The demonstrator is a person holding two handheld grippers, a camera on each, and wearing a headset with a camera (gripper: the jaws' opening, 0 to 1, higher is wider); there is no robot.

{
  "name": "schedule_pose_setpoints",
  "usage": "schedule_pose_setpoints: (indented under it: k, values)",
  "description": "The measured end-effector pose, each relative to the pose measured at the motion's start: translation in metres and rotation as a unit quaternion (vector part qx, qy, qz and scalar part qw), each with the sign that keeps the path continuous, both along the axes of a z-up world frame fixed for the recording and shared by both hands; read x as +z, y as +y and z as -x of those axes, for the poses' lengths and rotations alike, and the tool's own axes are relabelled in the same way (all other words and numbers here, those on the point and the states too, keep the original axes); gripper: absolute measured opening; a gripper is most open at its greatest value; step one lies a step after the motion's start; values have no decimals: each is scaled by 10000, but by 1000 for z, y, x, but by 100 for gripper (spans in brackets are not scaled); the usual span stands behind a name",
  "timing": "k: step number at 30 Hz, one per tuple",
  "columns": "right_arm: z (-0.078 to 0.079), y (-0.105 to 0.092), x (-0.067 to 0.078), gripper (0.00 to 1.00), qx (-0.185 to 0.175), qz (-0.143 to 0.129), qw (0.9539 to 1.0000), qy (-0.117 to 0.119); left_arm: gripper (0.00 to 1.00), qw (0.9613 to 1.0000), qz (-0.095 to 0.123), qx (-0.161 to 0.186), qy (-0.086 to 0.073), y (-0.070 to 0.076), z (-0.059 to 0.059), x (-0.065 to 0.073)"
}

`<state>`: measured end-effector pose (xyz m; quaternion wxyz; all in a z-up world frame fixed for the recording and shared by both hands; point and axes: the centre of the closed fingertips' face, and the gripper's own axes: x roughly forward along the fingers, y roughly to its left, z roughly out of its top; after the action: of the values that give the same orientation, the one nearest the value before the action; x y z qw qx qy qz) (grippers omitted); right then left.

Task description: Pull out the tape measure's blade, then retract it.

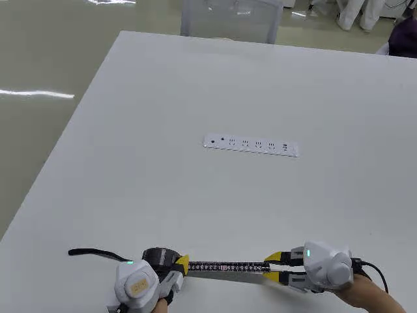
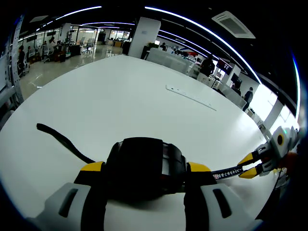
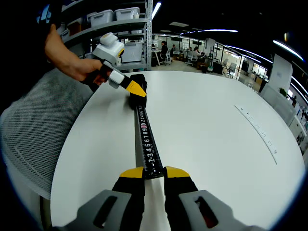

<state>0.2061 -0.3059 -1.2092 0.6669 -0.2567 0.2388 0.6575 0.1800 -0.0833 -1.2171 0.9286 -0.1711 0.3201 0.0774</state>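
The black tape measure case rests on the white table near its front edge, with my left gripper shut on it. In the left gripper view the case sits between the yellow-tipped jaws. A black blade with white numbers runs right from the case to my right gripper, which is shut on the blade's end. The blade stretches away from the right gripper toward the case. A black wrist strap trails left from the case.
A white power strip lies flat in the middle of the table. A grey chair back stands at the far edge. The floor drops away along the table's left edge. People stand at the far right.
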Motion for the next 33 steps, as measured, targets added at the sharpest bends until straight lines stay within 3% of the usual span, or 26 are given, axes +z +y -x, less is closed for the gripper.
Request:
schedule_pose_setpoints:
  k: [33]
  values:
    - [3, 18, -4, 13, 101, -53, 9999, 75, 62, 10000, 18, -31, 0, 0, 0, -1]
